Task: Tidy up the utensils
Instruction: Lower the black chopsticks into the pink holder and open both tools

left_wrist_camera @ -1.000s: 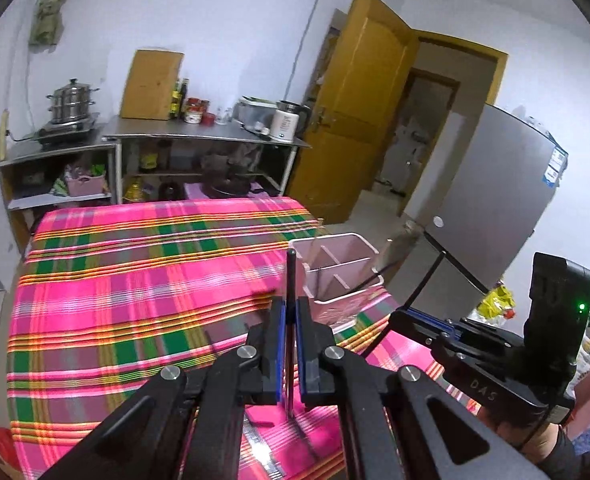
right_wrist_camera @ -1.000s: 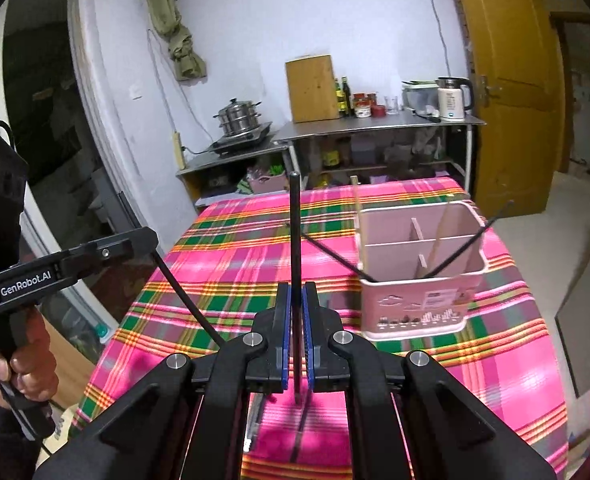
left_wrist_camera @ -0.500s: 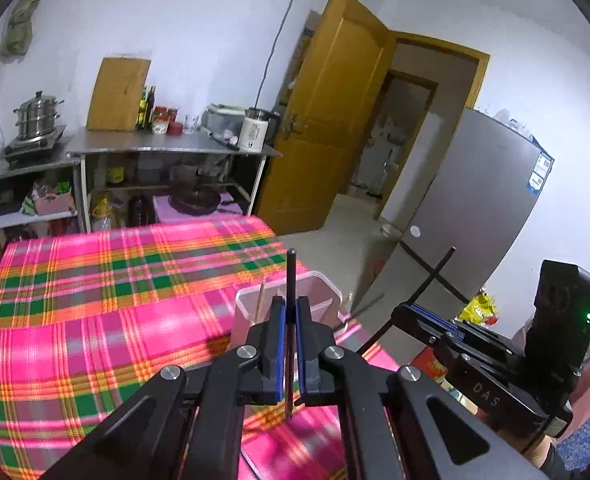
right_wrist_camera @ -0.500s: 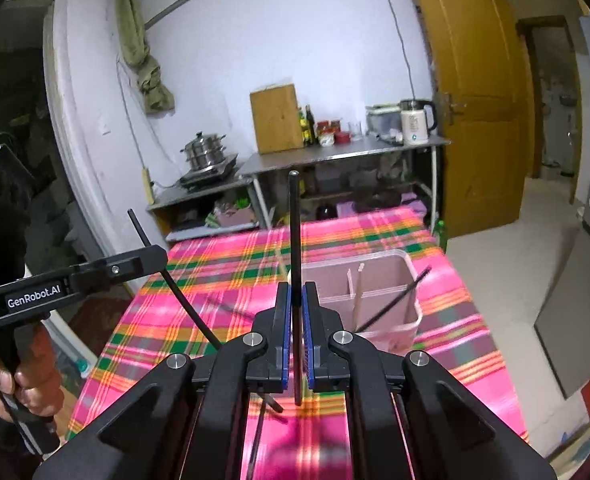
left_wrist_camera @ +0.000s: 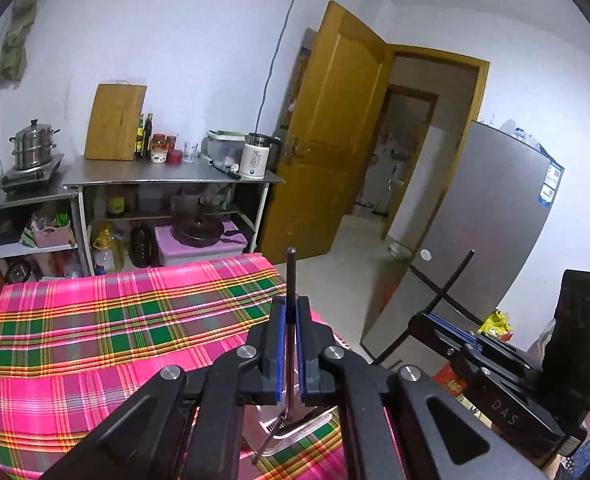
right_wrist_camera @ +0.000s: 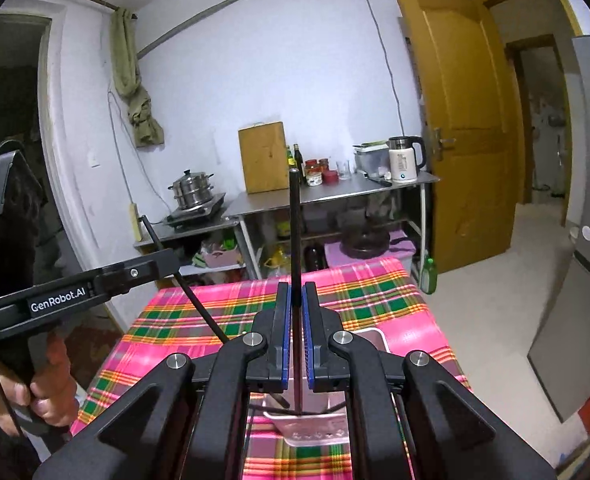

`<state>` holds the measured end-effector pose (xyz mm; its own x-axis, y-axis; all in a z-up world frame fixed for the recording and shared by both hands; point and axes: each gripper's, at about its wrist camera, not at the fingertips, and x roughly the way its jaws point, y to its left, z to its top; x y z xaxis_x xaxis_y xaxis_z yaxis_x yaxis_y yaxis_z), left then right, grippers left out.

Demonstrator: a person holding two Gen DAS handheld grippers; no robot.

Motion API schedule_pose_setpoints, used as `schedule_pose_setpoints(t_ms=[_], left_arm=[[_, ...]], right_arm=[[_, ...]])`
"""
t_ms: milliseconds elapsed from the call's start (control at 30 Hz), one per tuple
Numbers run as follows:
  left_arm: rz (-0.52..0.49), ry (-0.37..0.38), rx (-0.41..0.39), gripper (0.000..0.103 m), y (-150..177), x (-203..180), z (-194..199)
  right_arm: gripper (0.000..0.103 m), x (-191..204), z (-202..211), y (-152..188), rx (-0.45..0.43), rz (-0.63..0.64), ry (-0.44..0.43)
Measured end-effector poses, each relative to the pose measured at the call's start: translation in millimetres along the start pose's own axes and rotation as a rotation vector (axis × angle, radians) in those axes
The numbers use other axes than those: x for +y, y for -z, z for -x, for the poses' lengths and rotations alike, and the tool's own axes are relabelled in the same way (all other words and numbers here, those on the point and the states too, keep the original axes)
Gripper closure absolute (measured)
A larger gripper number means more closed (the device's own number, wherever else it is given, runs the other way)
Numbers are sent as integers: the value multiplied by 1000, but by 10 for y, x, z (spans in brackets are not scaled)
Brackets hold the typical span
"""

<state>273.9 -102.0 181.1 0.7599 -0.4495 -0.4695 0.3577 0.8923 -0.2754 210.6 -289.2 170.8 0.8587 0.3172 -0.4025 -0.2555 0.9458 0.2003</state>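
lowering each black chopstick tip-first into a slot of the pink holder [right_wrist_camera: 327, 420] at the near right edge of the bench [left_wrist_camera: 95, 320] will go best with both held near upright and let go only once the tips are past the rim. left tool [left_wrist_camera: 289, 344] is clamped on one thin, smooth, hard chopstick [left_wrist_camera: 291, 280]; right tool [right_wrist_camera: 295, 336] on another [right_wrist_camera: 293, 220], above the ribbed plastic holder on plaid cloth.

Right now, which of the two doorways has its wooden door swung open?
The right doorway with the yellow-brown wooden door, beside the metal shelf. The dark doorway on the left shows no door at all.
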Motion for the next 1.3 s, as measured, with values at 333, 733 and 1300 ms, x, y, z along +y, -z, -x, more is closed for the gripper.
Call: schedule_pose_setpoints(t_ms=[333, 733, 1300], left_arm=[[-13, -22, 54, 99, 237, 85, -340], [-25, -23, 102, 99, 410, 137, -485], [-38, -38, 6, 89, 416, 214, 139]], right_arm=[[97, -42, -359, 251, 57, 1, 8], [97, -50, -591, 477, 153, 8, 1], [89, -46, -280, 459, 122, 4, 26]])
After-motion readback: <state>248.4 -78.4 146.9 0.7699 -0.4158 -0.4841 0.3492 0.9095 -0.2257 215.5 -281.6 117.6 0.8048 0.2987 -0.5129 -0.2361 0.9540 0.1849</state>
